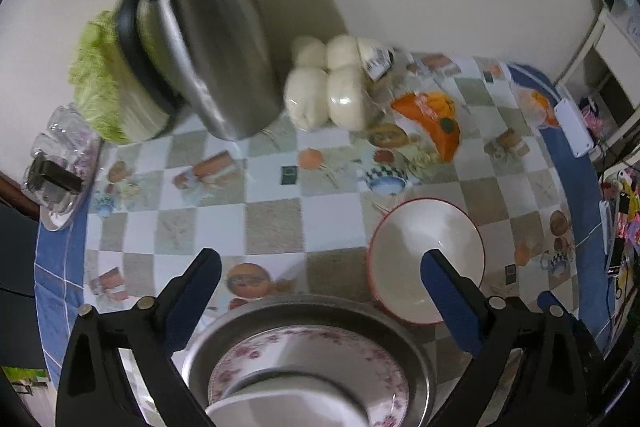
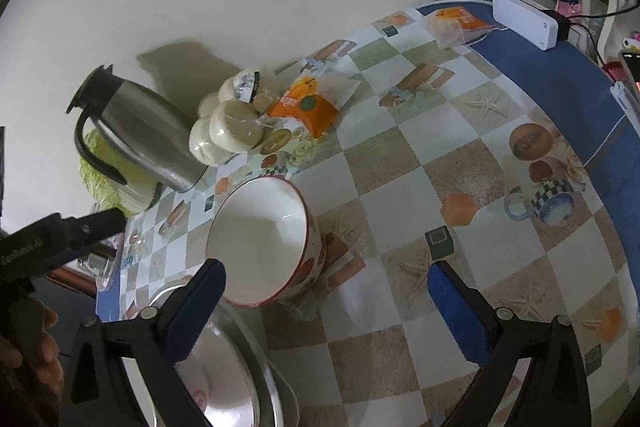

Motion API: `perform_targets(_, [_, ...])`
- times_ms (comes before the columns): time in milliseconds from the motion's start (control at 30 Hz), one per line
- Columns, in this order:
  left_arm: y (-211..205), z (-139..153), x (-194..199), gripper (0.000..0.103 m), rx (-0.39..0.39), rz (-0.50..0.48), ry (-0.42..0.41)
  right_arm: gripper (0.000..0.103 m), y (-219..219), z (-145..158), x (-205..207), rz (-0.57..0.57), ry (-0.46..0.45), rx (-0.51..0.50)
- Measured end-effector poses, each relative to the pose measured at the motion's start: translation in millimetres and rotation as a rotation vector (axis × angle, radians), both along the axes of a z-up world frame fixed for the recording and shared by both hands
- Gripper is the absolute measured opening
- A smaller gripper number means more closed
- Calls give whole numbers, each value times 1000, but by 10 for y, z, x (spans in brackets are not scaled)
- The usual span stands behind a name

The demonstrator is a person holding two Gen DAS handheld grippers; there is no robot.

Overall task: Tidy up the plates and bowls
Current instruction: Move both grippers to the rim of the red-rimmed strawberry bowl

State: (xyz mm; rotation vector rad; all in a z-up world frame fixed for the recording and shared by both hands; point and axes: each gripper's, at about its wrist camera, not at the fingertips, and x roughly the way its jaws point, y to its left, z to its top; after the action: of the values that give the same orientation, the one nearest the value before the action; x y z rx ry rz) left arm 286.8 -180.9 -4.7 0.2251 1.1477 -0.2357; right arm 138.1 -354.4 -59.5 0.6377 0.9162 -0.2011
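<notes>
Stack partly formed: floral plate sits in the steel basin beneath the left gripper. Red-rimmed bowl remains loose ahead of the right gripper. Both grippers gape wide, holding nothing.

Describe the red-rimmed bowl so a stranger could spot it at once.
Start at the tall stainless-steel jug with the black handle by the wall on the checkered tablecloth. Nearer the camera stands the white, red-rimmed ceramic bowl, beside the round metal tray. It alone stands empty on the cloth, fruit-printed outside.
</notes>
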Motion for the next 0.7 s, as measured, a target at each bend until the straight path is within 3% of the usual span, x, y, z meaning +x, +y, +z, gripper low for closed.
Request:
perform_targets(100, [-145,-201,62,86,-1,-10,51,76,20,-105,99,16,11,26])
perform_targets(200, [-266,-408,120,82,11,-6,98,63,61,-200,173,29,10,45])
perform_targets(300, [-370,-588,174,60,31,-16,148,49,141,-323,256,52,25,58])
perform_targets(333, [-401,-644,188,57,33,-19,164,45,161,-359,269,58,27,63])
perform_targets(433, [-469,-751,216,50,58,-27,177,39,208,-457,317,69,39,71])
perform_targets(700, [-572,-960,240,25,115,-47,249,38,237,-531,349,76,31,93])
